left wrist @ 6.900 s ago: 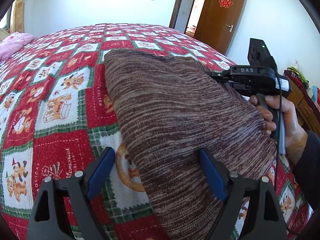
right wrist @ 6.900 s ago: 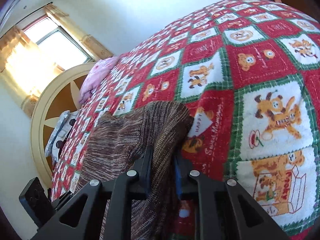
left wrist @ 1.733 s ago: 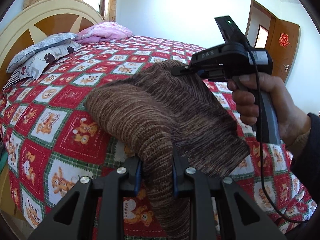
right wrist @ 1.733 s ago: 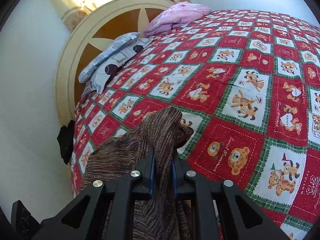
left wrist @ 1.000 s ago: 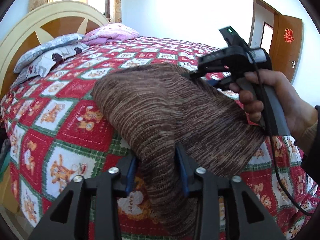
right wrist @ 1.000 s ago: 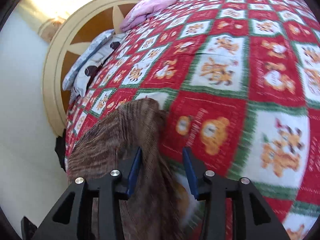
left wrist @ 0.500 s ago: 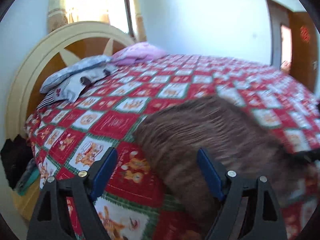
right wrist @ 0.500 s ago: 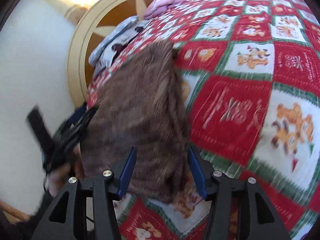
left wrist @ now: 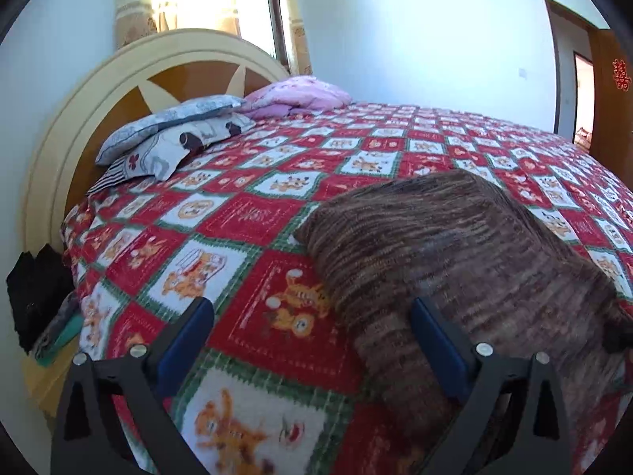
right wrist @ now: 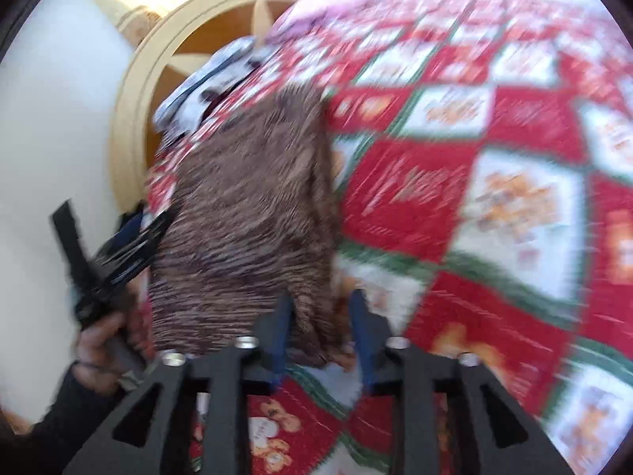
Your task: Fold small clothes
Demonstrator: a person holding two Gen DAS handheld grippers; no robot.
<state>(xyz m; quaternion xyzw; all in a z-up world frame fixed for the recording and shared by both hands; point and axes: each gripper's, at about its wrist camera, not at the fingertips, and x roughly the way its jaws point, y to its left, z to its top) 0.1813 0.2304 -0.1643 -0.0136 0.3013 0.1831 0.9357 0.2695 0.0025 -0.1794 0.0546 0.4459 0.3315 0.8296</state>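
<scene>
A brown striped knit garment (left wrist: pixel 467 261) lies folded flat on the red, white and green teddy-bear quilt (left wrist: pixel 245 285). My left gripper (left wrist: pixel 312 328) is open and empty, its right finger over the garment's near left edge. In the blurred right wrist view the garment (right wrist: pixel 253 206) lies ahead and to the left. My right gripper (right wrist: pixel 322 324) is open, with the garment's near corner between its fingers. The left gripper (right wrist: pixel 130 237) shows there at the garment's left side, held by a hand.
A cream and brown headboard (left wrist: pixel 130 83) stands at the far left with grey patterned pillows (left wrist: pixel 174 138) and a pink quilt (left wrist: pixel 300 95). Dark clothes (left wrist: pixel 35 293) sit off the bed's left edge. A brown door (left wrist: pixel 609 79) is at the right.
Both grippers have let go of the garment and opened. It now lies flat on the quilt. The right gripper has swung round to the garment's near end.
</scene>
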